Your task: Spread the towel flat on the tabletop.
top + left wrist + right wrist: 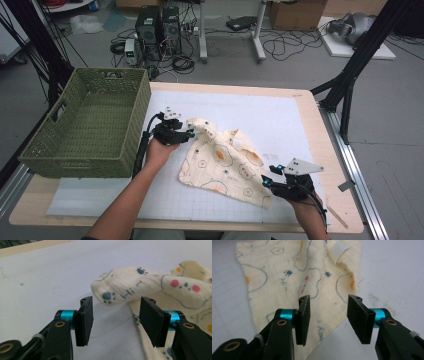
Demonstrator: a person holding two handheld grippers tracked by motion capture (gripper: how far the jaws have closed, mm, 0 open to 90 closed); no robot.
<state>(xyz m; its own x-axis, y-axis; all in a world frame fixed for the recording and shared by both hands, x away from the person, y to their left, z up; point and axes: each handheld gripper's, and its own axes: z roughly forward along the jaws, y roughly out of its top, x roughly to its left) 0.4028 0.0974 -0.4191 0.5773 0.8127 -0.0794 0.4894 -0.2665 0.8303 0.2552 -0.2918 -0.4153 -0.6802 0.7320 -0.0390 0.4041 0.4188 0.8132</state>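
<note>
High view shows the cream printed cloth (225, 165) lying rumpled on the white mat (280, 120) right of the green basket (90, 125), with left gripper (191, 133) and right gripper (266, 183) gaping at opposite corners, gripping nothing.

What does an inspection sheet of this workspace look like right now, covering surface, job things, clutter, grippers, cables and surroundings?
Surface: wooden table under a white gridded mat, with faint smudges.
Job's things: cream printed cloth lying rumpled on the mat, one corner rolled up near the left gripper; green woven basket at the table's left, nothing seen inside.
Clutter: small tape pieces on the mat.
Grippers: left gripper open, at the cloth's rolled corner, not pressing it; right gripper open, above the cloth's near corner.
Cables: one trails from each gripper; loose cables on the floor.
Surroundings: computer towers, cardboard box, black frame legs.
</note>
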